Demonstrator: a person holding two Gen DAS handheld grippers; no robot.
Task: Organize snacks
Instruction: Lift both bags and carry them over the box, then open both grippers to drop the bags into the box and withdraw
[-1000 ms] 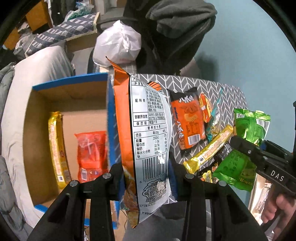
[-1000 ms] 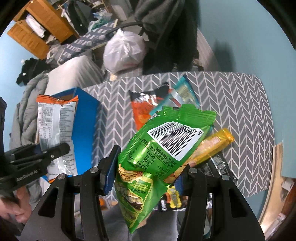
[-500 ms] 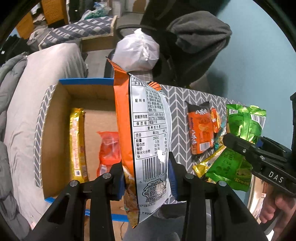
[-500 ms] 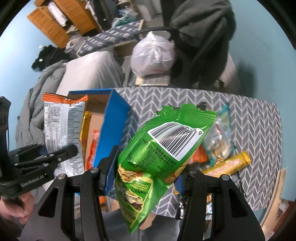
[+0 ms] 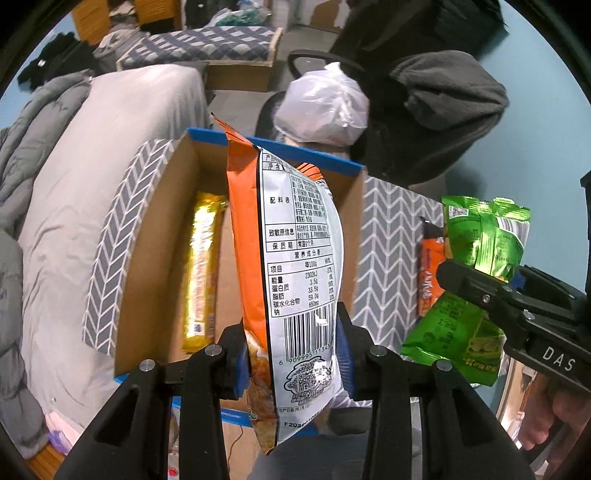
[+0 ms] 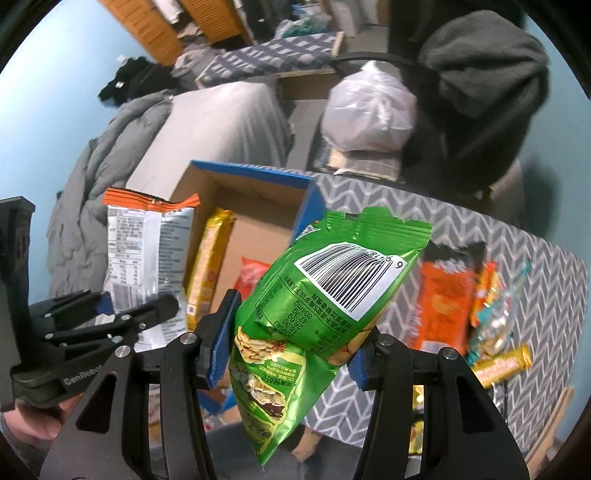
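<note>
I am in a lived-in bedroom of a home. A bed (image 5: 110,177) with a pale grey sheet and a rumpled grey quilt (image 6: 99,155) lies beside my bench (image 6: 517,258), which wears a grey zigzag cloth. A chair (image 5: 424,122) is heaped with dark clothes and a white plastic bag (image 6: 369,110). Behind it stand wooden drawers (image 6: 155,29), a checked cushion (image 5: 199,51) and pale blue walls (image 6: 55,74).

The left claw (image 5: 291,354) points steeply down, its blue pads clamped on an orange-and-silver snack bag (image 5: 295,266). The right claw (image 6: 288,350) tilts down likewise, pads pressed on a green snack bag (image 6: 317,314). A hand (image 5: 550,417) grips the right claw's handle at the near right.
</note>
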